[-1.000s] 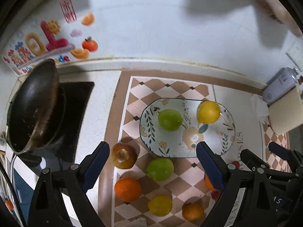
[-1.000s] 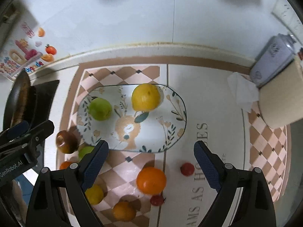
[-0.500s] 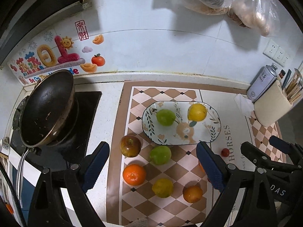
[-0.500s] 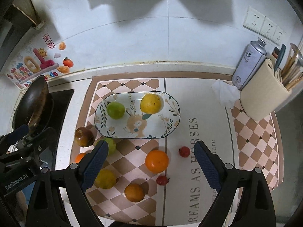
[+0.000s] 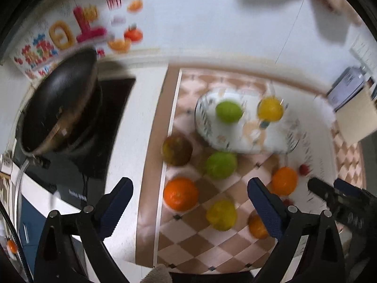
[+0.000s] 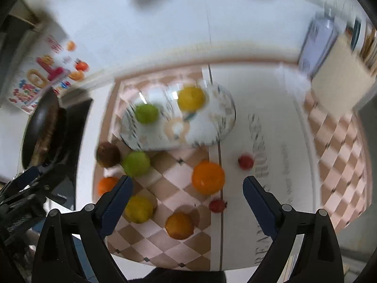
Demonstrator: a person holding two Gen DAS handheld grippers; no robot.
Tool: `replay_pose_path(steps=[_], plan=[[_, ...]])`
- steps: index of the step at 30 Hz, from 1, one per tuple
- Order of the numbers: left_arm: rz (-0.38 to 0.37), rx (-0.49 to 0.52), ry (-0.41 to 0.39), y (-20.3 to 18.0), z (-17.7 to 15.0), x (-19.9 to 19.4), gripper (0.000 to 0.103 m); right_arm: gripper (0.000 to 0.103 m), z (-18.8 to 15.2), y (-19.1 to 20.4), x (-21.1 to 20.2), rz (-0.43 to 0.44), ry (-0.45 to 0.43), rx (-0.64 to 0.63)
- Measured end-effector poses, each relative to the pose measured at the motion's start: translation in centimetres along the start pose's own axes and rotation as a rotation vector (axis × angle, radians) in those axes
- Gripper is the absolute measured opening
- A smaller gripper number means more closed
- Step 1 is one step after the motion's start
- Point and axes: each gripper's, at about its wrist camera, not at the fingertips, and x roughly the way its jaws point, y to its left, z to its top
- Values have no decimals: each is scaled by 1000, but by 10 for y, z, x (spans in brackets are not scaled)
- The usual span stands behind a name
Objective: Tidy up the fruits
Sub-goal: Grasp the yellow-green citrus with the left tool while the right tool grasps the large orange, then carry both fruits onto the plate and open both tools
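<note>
Second red fruit (image 6: 217, 206), seemingly right-view only

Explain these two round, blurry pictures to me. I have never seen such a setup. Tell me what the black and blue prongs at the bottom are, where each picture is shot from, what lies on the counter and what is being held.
No robot here: a person holds a two-finger gripper in each hand, each with a fisheye camera looking along its fingers. One picture comes from the left gripper, the other from the right gripper. The prongs are their fingers. Both stand open and hold nothing.

On the patterned mat, a floral plate carries a green fruit and a yellow fruit. Loose on the mat in front of it lie a dark apple, another green fruit, oranges, a yellow fruit and small red fruits. A dark pan sits on the stove at the left. Motion blurs fine detail.
</note>
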Motion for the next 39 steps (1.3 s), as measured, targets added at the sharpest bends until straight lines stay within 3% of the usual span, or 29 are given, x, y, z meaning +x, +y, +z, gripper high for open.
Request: replay_pose_path(steps=[9, 11, 12, 13, 16, 19, 21, 23, 39], plan=[[-28, 49, 214, -29, -37, 71, 99, 96, 1, -38, 125, -18, 213, 65], [-27, 76, 251, -38, -43, 84, 99, 88, 1, -40, 139, -3, 225, 64], [-27, 85, 268, -42, -45, 90, 99, 76, 1, -40, 143, -2, 232, 56], [-32, 93, 285, -45, -48, 97, 99, 70, 1, -40, 145, -1, 231, 49], [-43, 108, 324, -54, -54, 113, 99, 66, -3, -37, 139, -4, 227, 5], [-53, 131, 337, -61, -59, 123, 95, 66, -14, -38, 131, 20, 247, -19], [-61, 142, 347, -65, -62, 130, 80, 66, -20, -40, 129, 26, 263, -24], [-69, 143, 361, -67, -65, 137, 58, 66, -24, -41, 129, 33, 272, -18], [-67, 115, 300, -62, -60, 129, 57, 65, -29, -28, 140, 23, 273, -40]])
